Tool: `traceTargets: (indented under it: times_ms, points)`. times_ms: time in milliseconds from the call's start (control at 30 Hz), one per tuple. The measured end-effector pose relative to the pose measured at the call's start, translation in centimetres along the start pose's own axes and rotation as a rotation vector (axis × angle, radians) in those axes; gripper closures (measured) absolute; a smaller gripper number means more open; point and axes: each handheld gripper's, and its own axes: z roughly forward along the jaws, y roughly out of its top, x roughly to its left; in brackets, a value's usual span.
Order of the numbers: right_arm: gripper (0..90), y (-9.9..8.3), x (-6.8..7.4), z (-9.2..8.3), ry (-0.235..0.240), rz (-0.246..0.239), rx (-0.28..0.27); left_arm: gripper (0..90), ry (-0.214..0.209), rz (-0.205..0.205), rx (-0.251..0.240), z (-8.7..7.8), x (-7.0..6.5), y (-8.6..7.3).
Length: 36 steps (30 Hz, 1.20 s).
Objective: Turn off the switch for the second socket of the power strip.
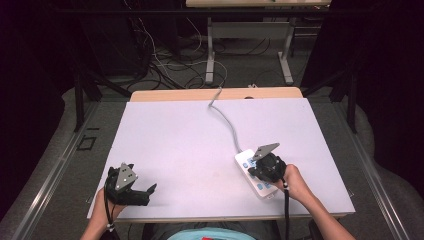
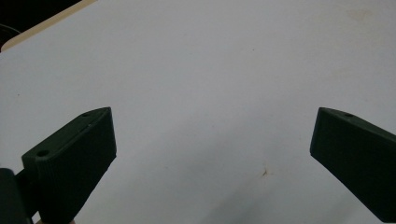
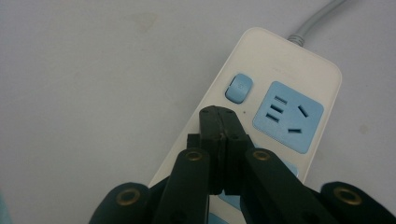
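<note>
The right tongs are pressed fully together with nothing between them, their tips poised over the white power strip just below its small blue button; whether the tips touch the casing cannot be told. The left tongs stand wide apart, empty, over bare counter.

The high view gives the layout that the gripper views lack: the power strip lies on the right part of the white counter, angled, with the right tongs on top of it and the left tongs well apart near the front left corner. It also shows the strip's grey cord running away to the far edge of the counter. The right gripper view shows only the cord's first stretch, yet it gives the detail that the high view blurs: a rounded white casing, a pale blue socket panel with slots for flat pins, and the rounded blue button beside it. More blue panels lie further along, half hidden behind the jaws. The left gripper view adds a small brownish mark on the counter.
</note>
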Motion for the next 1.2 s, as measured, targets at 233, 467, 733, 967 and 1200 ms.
traceTargets:
  times_ms: [233, 467, 733, 967, 1200]
  points:
    - [90.0, 0.11, 0.05, -0.25, -0.012, 0.003, -0.009, 0.4, 0.006, 0.003, -0.002, -0.05, 0.01, 0.00]
    - [90.0, 0.05, 0.02, -0.18, -0.018, -0.006, -0.018, 0.4, 0.004, 0.002, 0.003, -0.01, -0.01, 0.00]
    - [90.0, -0.03, 0.11, -0.32, -0.011, -0.003, -0.023, 0.4, 0.002, -0.001, 0.004, -0.05, 0.00, -0.02]
    - [85.7, -0.11, 0.24, -0.47, -0.019, -0.013, -0.038, 0.4, 0.004, -0.002, -0.001, -0.09, -0.03, -0.05]
    - [74.2, 0.06, 0.11, -0.87, -0.022, -0.008, -0.058, 0.4, 0.011, 0.010, 0.000, -0.11, 0.07, -0.05]
